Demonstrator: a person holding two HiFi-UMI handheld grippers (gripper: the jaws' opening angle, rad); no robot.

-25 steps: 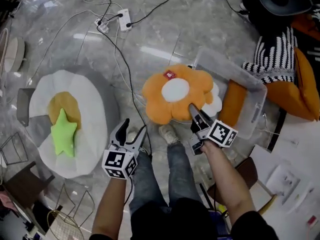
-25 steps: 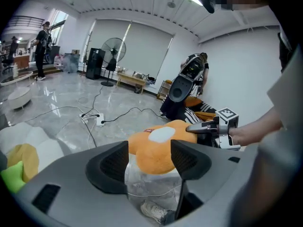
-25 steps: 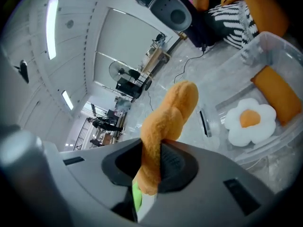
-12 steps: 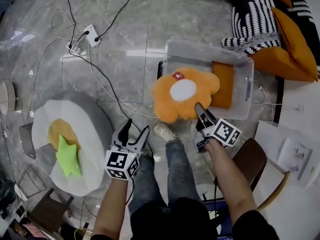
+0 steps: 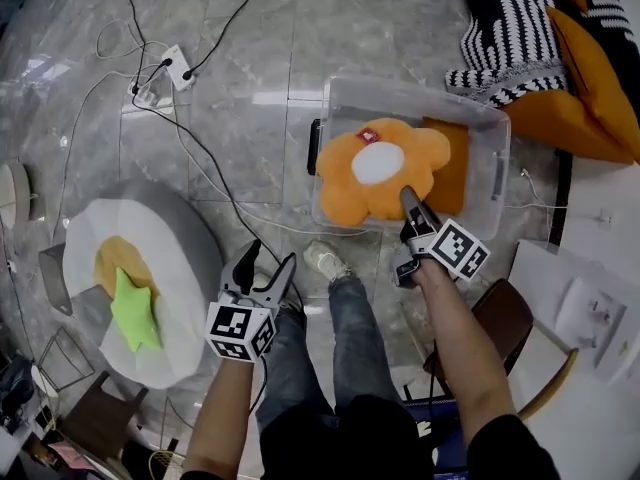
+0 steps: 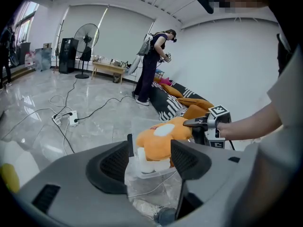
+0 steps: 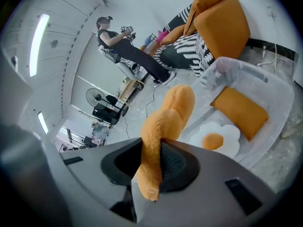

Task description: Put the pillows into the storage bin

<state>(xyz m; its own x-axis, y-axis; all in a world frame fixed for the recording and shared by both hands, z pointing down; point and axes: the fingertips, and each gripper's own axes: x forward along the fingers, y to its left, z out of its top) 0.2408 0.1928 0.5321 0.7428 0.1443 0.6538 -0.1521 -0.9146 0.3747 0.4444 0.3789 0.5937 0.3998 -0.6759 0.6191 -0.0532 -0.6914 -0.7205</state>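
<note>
Now: right claw pinches one orange flower pillow over one storage bin, one o'clock. Two inside: rectangular pillow, egg pillow. Left claw spread, empty.

clear plastic storage bin on the floor, open top up. inside it: a flat orange rectangular pillow at the right end, and a small fried-egg pillow, white with an orange yolk, flat on the bottom. orange flower pillow, white centre, red tag, over the bin's left and middle. one near petal is pinched in the right gripper, whose jaws have just been opening slightly. green star pillow well apart to the left, lying on a big white round cushion.
</note>
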